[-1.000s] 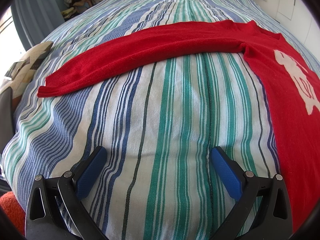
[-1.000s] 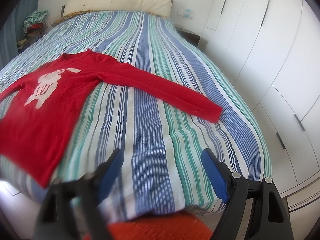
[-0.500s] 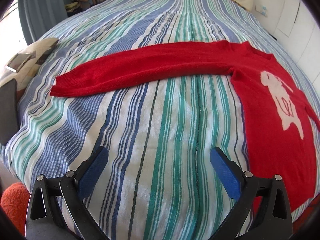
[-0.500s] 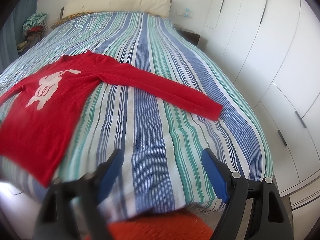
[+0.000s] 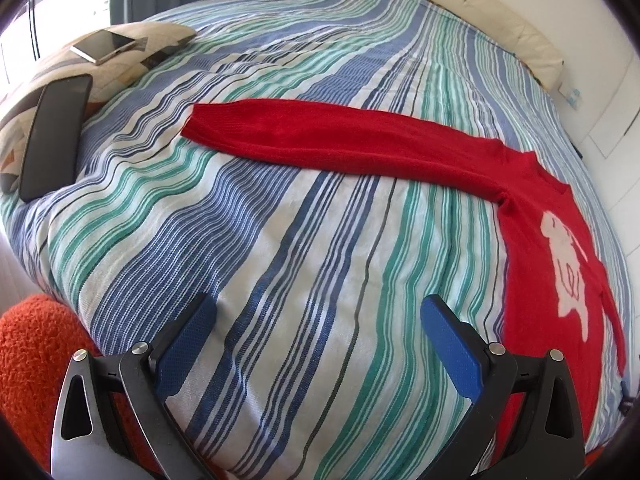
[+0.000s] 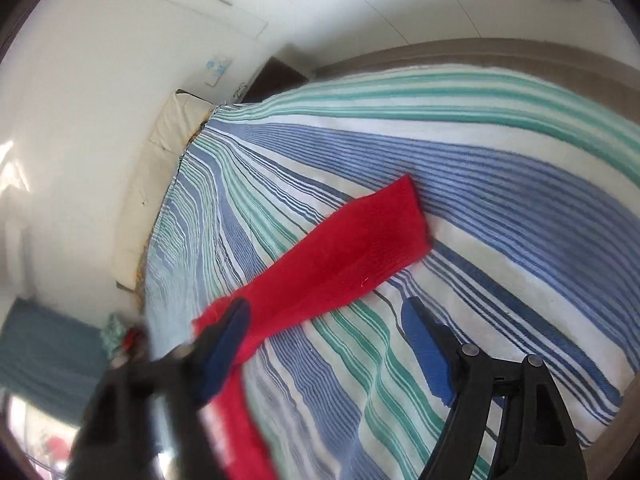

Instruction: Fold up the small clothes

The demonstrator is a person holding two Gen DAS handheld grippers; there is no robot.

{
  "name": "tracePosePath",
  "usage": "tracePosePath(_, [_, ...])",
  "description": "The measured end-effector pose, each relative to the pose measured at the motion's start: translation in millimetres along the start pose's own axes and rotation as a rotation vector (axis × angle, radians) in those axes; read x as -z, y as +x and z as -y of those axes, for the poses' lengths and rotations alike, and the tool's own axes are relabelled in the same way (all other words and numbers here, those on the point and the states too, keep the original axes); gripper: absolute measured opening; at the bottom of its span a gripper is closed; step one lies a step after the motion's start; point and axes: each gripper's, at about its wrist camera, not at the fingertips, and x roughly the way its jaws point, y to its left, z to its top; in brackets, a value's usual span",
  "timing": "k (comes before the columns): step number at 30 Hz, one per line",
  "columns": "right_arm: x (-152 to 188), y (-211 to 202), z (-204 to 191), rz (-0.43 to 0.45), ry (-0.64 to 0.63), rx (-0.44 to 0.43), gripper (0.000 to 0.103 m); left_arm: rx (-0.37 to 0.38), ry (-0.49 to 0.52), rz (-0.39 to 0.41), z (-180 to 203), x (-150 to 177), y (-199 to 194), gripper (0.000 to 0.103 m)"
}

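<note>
A red long-sleeved sweater with a white animal print lies flat on the striped bed. In the left wrist view its left sleeve stretches out to the left, cuff near the pillow. My left gripper is open and empty, above bare bedspread short of that sleeve. In the right wrist view the other sleeve lies across the bed, cuff to the upper right. My right gripper is open and empty, tilted, close above that sleeve's middle.
A pillow at the bed's left edge carries a phone and a dark flat device. An orange fuzzy thing sits below the bed's corner. White wardrobe doors and a cream headboard border the bed.
My right gripper has swung in and rolled over close to the right sleeve. My left gripper has pulled back and turned left, showing the pillow and the sleeve cuff. Both stayed open.
</note>
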Motion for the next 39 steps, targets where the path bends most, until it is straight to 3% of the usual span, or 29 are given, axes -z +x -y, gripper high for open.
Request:
tracePosePath(2, [0,27,10,-0.043,0.081,0.028,0.078,-0.02,0.02,-0.005,3,2,3,0.102])
tracePosePath(7, [-17,56,21,0.084,0.143,0.096,0.07,-0.071,0.068,-0.012,10,8,7,0.102])
tracePosePath(9, [-27,65,19,0.099,0.115,0.13,0.042,-0.083,0.079,-0.014,11,9,8,0.102])
tracePosePath(10, [-31,68,16,0.1,0.094,0.172,0.014,-0.083,0.082,-0.012,11,9,8,0.102])
tracePosePath(12, [-37,65,6,0.129,0.063,0.217,0.009,-0.077,0.085,-0.009,11,10,7,0.102])
tracePosePath(16, [-44,45,-67,0.189,-0.179,0.212,0.008,-0.071,0.099,-0.011,16,9,11,0.102])
tracePosePath(21, [-16,39,-200,0.159,-0.483,0.029,0.008,-0.064,0.108,-0.015,20,7,15,0.102])
tracePosePath(26, [53,70,-322,0.048,-0.68,-0.177,0.008,-0.031,0.087,-0.023,14,7,13,0.102])
tracePosePath(29, [106,100,-375,-0.009,-0.786,-0.228,0.008,-0.02,0.08,-0.027,12,7,12,0.102])
tracePosePath(33, [183,148,-408,-0.084,-0.892,-0.251,0.008,-0.023,0.087,-0.028,14,7,13,0.102])
tracePosePath(36, [235,180,-406,-0.134,-0.919,-0.237,0.016,-0.033,0.101,-0.03,16,8,15,0.102])
tracePosePath(37, [249,194,-401,-0.176,-0.914,-0.24,0.037,-0.037,0.106,-0.03,18,8,15,0.102])
tracePosePath(38, [262,205,-394,-0.231,-0.898,-0.251,0.072,-0.041,0.112,-0.03,19,9,15,0.102])
tracePosePath(39, [274,215,-387,-0.287,-0.874,-0.268,0.084,-0.045,0.117,-0.03,20,9,16,0.102])
